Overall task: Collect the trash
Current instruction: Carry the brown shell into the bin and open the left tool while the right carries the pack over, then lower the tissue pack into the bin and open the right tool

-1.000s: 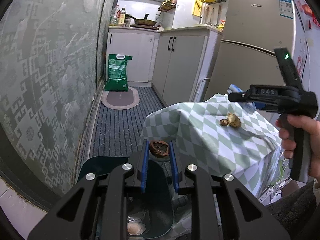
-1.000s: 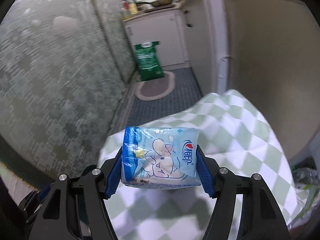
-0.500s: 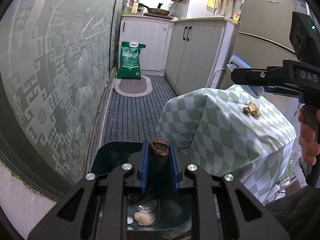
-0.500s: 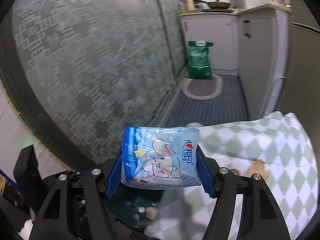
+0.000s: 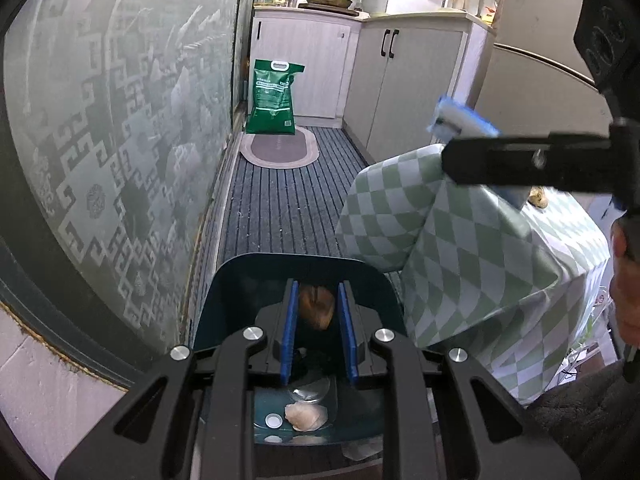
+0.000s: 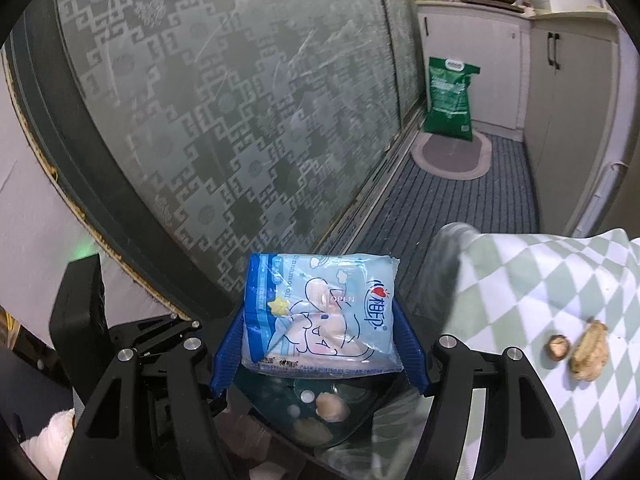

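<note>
Trash here is two held pieces, both poised over the dark teal bin (image 5: 244,280) that stands on the floor against the corner of the checked-cloth table (image 5: 472,240). The left gripper (image 5: 318,312) is clamped on a brown husk-like scrap (image 5: 316,304), pinched between its blue pads above the bin's open mouth; what the scrap is exactly cannot be made out. The right gripper (image 6: 320,340) is closed on a light blue tissue pack (image 6: 320,312), its pads pressing the pack's two short ends, so the pack's long axis runs across the jaws, printed face toward the camera.

Room around the bin is tight: the patterned frosted glass door (image 5: 120,120) runs close along one side and the table's draped corner crowds the other, leaving a narrow strip of striped floor mat (image 5: 280,200) running away from the bin toward the green sack (image 5: 274,98) and the cabinets (image 5: 404,92).

Both grippers' bodies hide much of the bin's inside; only a pale scrap (image 5: 306,416) and small round caps show at its bottom. Beyond the bin, on the tabletop, lie a small brown nut-like piece (image 6: 558,346) and, just beside it, a tan lump (image 6: 590,354). In the left view the right gripper's arm covers most of the pack.
</note>
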`<state>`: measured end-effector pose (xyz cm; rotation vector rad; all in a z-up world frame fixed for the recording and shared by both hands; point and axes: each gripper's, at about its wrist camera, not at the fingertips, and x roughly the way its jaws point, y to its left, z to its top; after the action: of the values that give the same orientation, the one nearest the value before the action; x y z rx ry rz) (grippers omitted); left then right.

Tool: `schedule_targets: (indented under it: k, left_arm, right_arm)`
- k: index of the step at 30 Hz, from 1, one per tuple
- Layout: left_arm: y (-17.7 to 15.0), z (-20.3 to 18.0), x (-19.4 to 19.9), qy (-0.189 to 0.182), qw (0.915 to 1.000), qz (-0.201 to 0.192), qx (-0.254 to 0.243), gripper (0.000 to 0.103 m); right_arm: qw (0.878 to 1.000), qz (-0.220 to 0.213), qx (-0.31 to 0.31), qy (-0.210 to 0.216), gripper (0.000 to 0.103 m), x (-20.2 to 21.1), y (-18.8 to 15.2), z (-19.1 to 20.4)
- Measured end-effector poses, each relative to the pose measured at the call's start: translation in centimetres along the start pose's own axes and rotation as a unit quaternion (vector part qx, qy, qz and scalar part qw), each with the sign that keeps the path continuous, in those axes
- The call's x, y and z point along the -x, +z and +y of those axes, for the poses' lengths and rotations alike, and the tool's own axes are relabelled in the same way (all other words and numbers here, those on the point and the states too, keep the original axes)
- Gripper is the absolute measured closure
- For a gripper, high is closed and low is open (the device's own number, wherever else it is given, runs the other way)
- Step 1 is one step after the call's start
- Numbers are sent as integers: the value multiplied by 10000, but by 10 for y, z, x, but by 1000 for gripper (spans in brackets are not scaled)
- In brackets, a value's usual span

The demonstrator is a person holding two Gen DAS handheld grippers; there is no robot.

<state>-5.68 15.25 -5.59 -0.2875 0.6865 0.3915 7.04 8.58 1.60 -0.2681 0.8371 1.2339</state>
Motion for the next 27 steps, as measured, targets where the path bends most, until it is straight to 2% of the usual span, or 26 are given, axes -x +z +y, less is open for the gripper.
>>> schedule_targets:
  k: [6,10,14,23,25,26,27]
  left_arm:
    - [-2,7,5,1,10000,-40,66,81]
    - [-2,13,10,-10,9998,-145,119,89]
    - [-2,18,17,-3,9995,-258,203,90]
    - [0,28,29,-38,9983,-466,353,90]
    - [0,29,30,-35,9982,-475,355,90]
    - [0,30,31,-37,9982,-478,358,90]
    - [-1,30,31,-35,9981,-487,363,90]
  right_arm:
    - [9998,174,67,53,36,-15,-2,8]
    - [9997,234,114,17,36,-21,-1,11]
    - [9994,296,150,-2,36,-28,-2,14]
    - [9990,422,119,96,35,-41,-3,19]
    - [9989,443,128,111,33,-43,-2,20]
    - [9987,466,111,158,26,-44,-3,20]
    - [9986,491,88,190,23,-46,-2,20]
